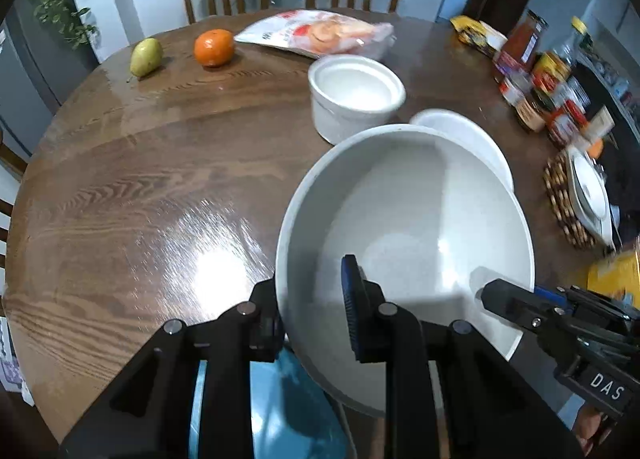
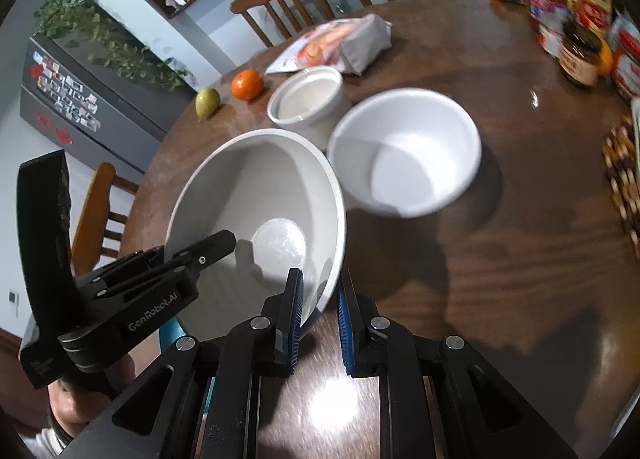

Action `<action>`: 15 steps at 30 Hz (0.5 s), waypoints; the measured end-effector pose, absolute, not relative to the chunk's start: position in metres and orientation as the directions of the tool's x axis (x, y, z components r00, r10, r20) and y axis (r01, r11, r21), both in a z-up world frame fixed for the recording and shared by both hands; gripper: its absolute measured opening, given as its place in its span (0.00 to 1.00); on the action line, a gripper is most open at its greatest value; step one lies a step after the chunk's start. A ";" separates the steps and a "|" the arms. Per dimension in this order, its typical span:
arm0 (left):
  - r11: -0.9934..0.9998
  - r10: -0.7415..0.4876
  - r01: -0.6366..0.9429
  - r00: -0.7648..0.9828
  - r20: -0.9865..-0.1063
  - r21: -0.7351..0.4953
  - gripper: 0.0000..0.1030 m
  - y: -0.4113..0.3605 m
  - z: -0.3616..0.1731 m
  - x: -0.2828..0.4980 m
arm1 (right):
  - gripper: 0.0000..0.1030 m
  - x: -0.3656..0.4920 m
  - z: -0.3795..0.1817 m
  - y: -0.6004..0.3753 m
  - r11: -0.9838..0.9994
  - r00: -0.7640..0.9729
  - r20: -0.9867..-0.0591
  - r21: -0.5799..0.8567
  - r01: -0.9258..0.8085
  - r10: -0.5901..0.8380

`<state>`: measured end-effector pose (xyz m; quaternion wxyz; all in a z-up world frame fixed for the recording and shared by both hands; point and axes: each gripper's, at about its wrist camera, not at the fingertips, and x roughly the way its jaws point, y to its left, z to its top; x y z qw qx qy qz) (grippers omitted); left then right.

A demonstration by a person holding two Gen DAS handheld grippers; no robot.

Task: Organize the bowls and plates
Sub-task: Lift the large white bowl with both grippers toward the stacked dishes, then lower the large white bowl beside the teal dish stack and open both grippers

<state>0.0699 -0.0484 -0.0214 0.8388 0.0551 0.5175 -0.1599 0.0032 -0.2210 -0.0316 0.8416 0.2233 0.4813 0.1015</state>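
A large grey-white bowl (image 1: 408,227) is held tilted above the brown table, gripped on both sides. My left gripper (image 1: 312,311) is shut on its near rim, one finger inside and one outside. My right gripper (image 2: 318,309) is shut on the opposite rim (image 2: 328,279); it shows in the left wrist view (image 1: 516,307) at the right. A smaller white bowl (image 2: 404,151) stands on the table just beyond the held bowl. A white straight-walled pot (image 2: 306,99) stands behind it.
A pear (image 1: 146,57), an orange (image 1: 214,47) and a snack bag (image 1: 316,33) lie at the far side. Jars and bottles (image 1: 540,79) crowd the right edge, with a white dish on a woven mat (image 1: 576,195). Two chairs stand behind the table.
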 end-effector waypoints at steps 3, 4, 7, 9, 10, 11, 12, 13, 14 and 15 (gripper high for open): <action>0.933 -0.216 0.352 0.393 -0.894 -0.070 0.21 -0.057 -0.026 0.058 | 0.17 -0.010 -0.038 -0.228 0.876 0.498 -0.777 0.477 0.068 0.384; 0.928 -0.219 0.365 0.385 -0.897 -0.070 0.21 -0.060 -0.028 0.052 | 0.17 -0.015 -0.040 -0.229 0.878 0.492 -0.783 0.473 0.074 0.380; 0.918 -0.226 0.391 0.364 -0.904 -0.073 0.21 -0.067 -0.034 0.041 | 0.17 -0.028 -0.045 -0.234 0.882 0.475 -0.799 0.462 0.094 0.368; 0.913 -0.229 0.401 0.343 -0.911 -0.079 0.21 -0.071 -0.040 0.036 | 0.17 -0.036 -0.048 -0.237 0.877 0.460 -0.805 0.469 0.108 0.374; 0.910 -0.229 0.406 0.327 -0.917 -0.082 0.21 -0.073 -0.044 0.034 | 0.17 -0.038 -0.050 -0.240 0.875 0.457 -0.808 0.469 0.118 0.372; 0.908 -0.229 0.410 0.316 -0.921 -0.085 0.21 -0.075 -0.048 0.033 | 0.17 -0.040 -0.052 -0.243 0.875 0.453 -0.812 0.468 0.127 0.368; 0.906 -0.227 0.414 0.301 -0.926 -0.088 0.21 -0.077 -0.052 0.031 | 0.17 -0.042 -0.053 -0.244 0.874 0.452 -0.814 0.467 0.133 0.366; 0.905 -0.226 0.416 0.293 -0.929 -0.090 0.22 -0.079 -0.055 0.030 | 0.17 -0.043 -0.055 -0.247 0.874 0.451 -0.816 0.465 0.140 0.362; 0.904 -0.227 0.417 0.286 -0.931 -0.092 0.22 -0.081 -0.058 0.030 | 0.17 -0.044 -0.056 -0.249 0.874 0.446 -0.820 0.463 0.148 0.359; 0.904 -0.227 0.417 0.282 -0.932 -0.094 0.22 -0.083 -0.060 0.030 | 0.17 -0.044 -0.058 -0.251 0.874 0.445 -0.822 0.461 0.153 0.356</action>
